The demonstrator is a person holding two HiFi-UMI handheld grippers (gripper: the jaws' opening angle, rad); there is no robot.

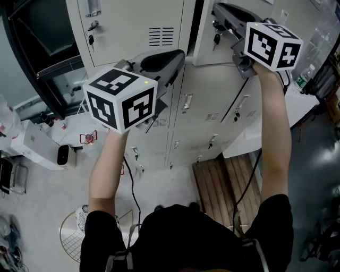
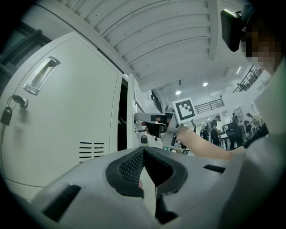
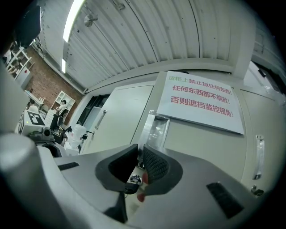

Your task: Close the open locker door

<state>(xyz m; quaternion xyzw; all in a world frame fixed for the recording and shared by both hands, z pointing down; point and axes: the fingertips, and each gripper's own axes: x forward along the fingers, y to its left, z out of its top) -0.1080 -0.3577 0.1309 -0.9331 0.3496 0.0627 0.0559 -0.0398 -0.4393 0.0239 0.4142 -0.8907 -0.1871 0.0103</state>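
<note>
The open locker door [image 1: 204,49] is in the top row, with a dark gap [image 1: 192,26] along its left edge and a key [image 1: 217,37] hanging in its lock. My right gripper [image 1: 217,13] is up against this door near the lock. In the right gripper view its jaws [image 3: 139,147] stand a narrow slit apart, with the lock and key [image 3: 129,180] showing low between them; the door [image 3: 196,143] carries a printed notice [image 3: 201,99]. My left gripper [image 1: 178,56] is shut on nothing, before the neighbouring closed locker [image 2: 67,134]. The left gripper view shows the door's edge [image 2: 131,116].
Lower rows of closed lockers [image 1: 207,106] run below. A wooden pallet [image 1: 223,186] lies on the floor at their foot, and a white table [image 1: 276,122] stands to the right. A wire basket [image 1: 71,239] and a white device [image 1: 37,146] sit at the left. A cable [image 1: 133,186] trails down.
</note>
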